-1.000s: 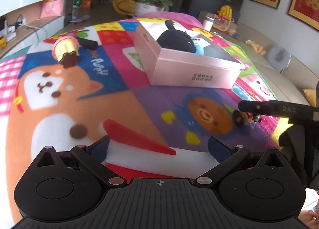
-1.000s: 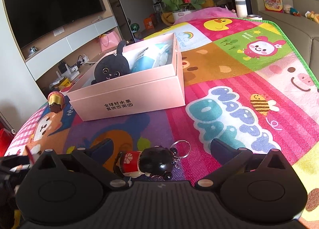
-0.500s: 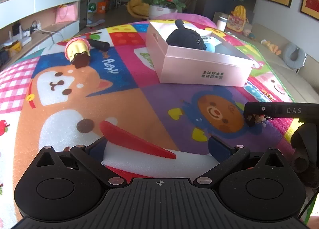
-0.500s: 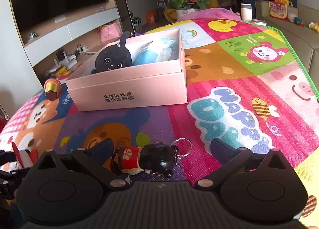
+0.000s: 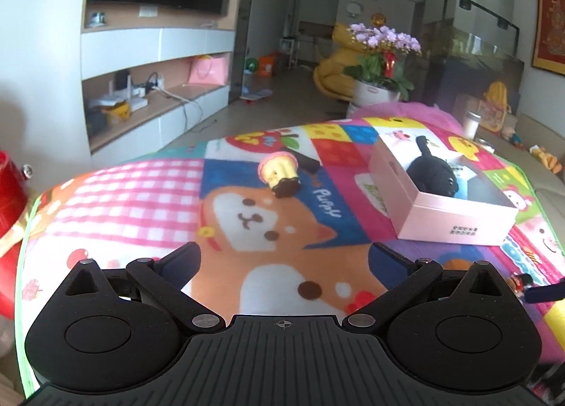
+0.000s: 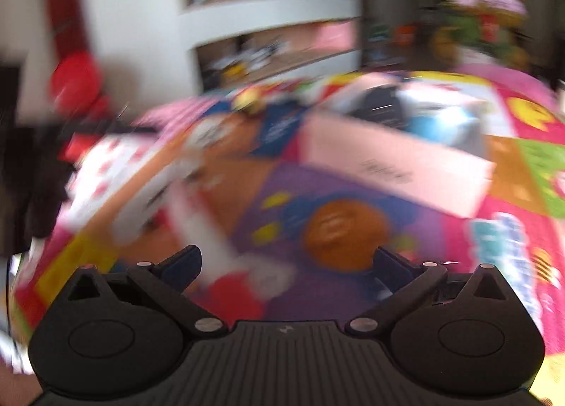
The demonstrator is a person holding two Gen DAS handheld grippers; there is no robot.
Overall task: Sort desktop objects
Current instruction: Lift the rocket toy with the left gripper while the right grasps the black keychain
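In the left wrist view my left gripper is open and empty above the colourful play mat. A pink box at the right holds a black plush cat. A yellow and pink cupcake toy lies on the mat beyond the gripper. A small red and black figure keychain lies at the right edge, beside the tip of the other gripper. The right wrist view is blurred by motion. My right gripper is open, with a red and white foam toy on the mat between its fingers and the pink box beyond.
A black stick-like object lies behind the cupcake toy. A red object stands at the mat's left edge. A TV cabinet, a pot of purple flowers and a sofa lie beyond the mat.
My left gripper has swung left and lifted off the red and white foam toy, which has left its view. My right gripper has swung left away from the figure keychain, towards the foam toy.
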